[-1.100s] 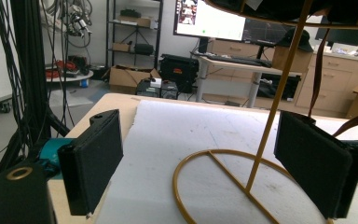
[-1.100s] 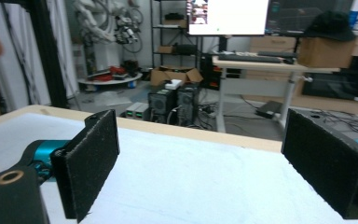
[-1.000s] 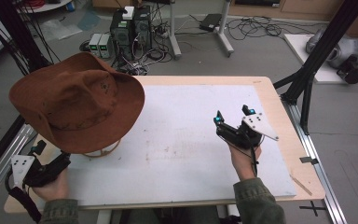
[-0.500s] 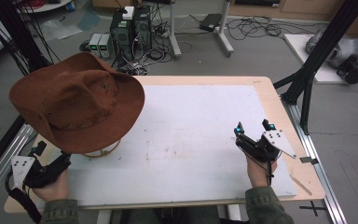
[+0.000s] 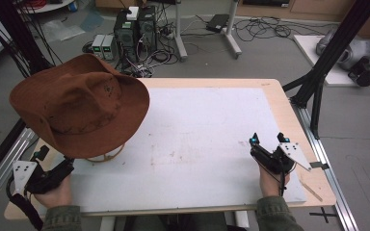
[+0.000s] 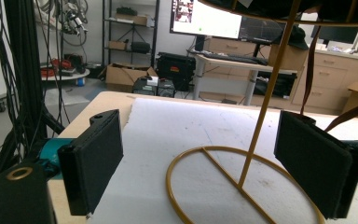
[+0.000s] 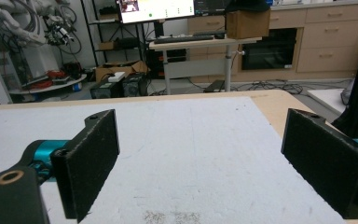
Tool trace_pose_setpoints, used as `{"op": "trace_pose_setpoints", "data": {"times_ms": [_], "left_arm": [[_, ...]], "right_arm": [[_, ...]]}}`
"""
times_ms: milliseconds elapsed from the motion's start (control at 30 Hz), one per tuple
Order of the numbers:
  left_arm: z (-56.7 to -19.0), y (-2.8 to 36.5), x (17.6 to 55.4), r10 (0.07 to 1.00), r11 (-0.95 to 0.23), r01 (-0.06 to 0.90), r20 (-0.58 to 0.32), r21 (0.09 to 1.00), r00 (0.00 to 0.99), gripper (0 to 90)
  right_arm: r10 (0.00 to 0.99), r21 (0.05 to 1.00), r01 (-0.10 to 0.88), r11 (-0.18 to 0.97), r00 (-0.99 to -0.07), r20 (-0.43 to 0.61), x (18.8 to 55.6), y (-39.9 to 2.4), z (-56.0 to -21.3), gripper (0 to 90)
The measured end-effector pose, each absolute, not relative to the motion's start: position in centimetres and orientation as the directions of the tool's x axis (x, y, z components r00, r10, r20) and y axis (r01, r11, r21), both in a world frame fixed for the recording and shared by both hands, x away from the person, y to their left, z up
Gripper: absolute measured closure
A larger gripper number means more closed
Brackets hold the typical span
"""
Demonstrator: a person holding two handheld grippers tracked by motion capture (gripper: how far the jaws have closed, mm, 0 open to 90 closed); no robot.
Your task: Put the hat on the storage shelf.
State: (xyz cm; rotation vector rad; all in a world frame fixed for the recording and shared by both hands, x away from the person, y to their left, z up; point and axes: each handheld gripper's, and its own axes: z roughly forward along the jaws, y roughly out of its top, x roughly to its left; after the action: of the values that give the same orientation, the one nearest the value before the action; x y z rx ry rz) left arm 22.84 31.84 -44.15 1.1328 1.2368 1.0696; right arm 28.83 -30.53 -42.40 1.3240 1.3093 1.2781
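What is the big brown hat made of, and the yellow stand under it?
The hat looks like soft suede or felt: matte brown, a floppy brim, no shine. It could be either. The stand looks like thin metal wire painted a glossy mustard yellow: a slim rod rising from a ring base, with bright glints along it.

Floor: grey, cables (image 5: 265, 29) strewn across it.
Furniture: wooden cabinets (image 7: 328, 39), height-adjustable desk (image 7: 200, 46), shelving rack (image 6: 130, 42).
Monitor (image 7: 156, 9): lit.
Cardboard boxes (image 6: 121, 74): on floor.
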Motion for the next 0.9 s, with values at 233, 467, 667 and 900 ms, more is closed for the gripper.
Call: {"op": "trace_pose_setpoints", "data": {"times_ms": [233,467,667,900], "left_arm": [[-44.17,31.87,22.83,0.989,0.143,0.01,-0.143,0.99,0.045,15.7],[-44.22,31.82,22.92,0.988,0.145,0.012,-0.145,0.989,0.05,15.7],[-44.2,31.81,22.85,0.986,0.156,0.012,-0.156,0.988,0.053,15.7],[-44.24,31.9,22.84,0.984,0.172,0.015,-0.172,0.985,0.05,15.7]], "right_arm": [[0.994,0.989,0.129,-0.073,-0.074,0.083,29.06,-30.57,-42.71,10.5],[0.994,0.988,0.136,-0.067,-0.074,0.077,29.21,-30.58,-42.96,10.5],[0.994,0.988,0.144,-0.061,-0.081,0.073,29.2,-30.49,-43.11,10.5],[0.994,0.987,0.15,-0.056,-0.089,0.07,29.06,-30.47,-43.17,10.5]]}}
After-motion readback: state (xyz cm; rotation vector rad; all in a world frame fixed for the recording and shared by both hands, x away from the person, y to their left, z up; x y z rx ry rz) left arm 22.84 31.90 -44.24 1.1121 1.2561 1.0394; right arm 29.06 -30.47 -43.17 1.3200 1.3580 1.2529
